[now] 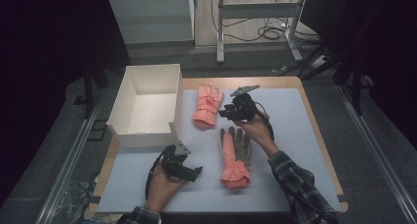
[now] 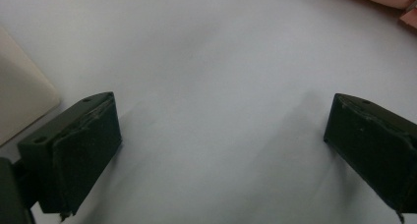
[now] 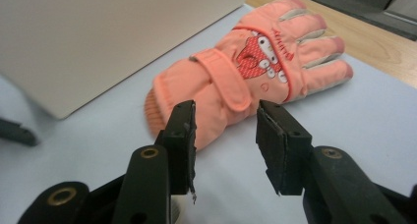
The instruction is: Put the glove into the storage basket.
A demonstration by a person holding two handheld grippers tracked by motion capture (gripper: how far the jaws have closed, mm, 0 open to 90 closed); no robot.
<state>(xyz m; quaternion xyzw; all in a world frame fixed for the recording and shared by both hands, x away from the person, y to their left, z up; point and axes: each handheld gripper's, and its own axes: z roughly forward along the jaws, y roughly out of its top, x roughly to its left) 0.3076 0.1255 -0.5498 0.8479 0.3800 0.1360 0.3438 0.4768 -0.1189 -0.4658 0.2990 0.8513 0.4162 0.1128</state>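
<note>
The right gripper (image 1: 227, 114) hangs above the middle of the surface (image 1: 290, 135), released, with nothing between its jaws. The far glove (image 3: 246, 71) lies flat just ahead of its jaws, cuff toward the gripper and fingers toward the far edge of the surface, beside the white box (image 1: 147, 103). The near glove (image 1: 234, 155) lies below the right hand, cuff toward the near edge. The left gripper (image 1: 196, 171) sits near the near-left corner, jaws wide apart and empty over bare surface.
</note>
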